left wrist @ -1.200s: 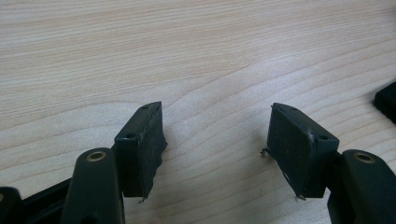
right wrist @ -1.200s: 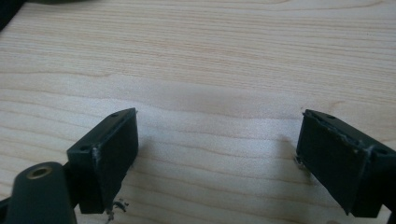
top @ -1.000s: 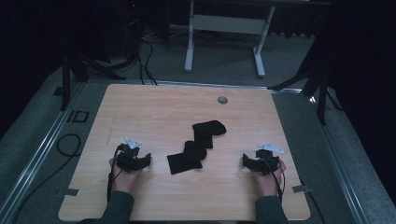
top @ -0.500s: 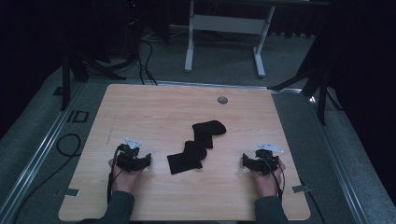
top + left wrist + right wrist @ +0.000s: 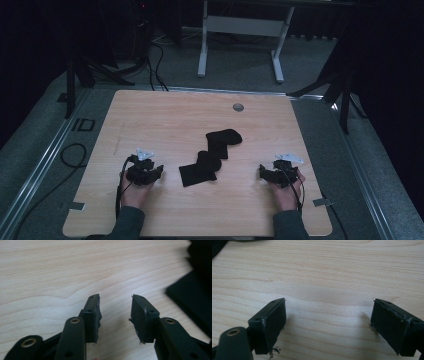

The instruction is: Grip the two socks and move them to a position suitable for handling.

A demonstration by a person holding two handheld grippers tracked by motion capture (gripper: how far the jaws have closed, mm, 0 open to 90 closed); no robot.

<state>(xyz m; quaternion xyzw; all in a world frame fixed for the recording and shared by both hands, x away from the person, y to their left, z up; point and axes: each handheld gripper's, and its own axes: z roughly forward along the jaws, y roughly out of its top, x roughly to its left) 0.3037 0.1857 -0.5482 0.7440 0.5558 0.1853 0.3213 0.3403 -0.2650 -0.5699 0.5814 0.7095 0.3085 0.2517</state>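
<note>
Black socks (image 5: 210,157) lying mid-table, two overlapping, running toward 1 o'clock. Left gripper (image 5: 155,172) resting at 9 o'clock of near sock, jaws partly apart, empty. Right gripper (image 5: 263,172) at 3 o'clock, gaping wide, empty. Advice: approaching near sock's edge low, pinching single layer.

Dim, grainy overhead view; closer views perhaps softly blurred.

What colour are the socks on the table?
Plain black socks, clearest in the high view against the light wood table.
</note>
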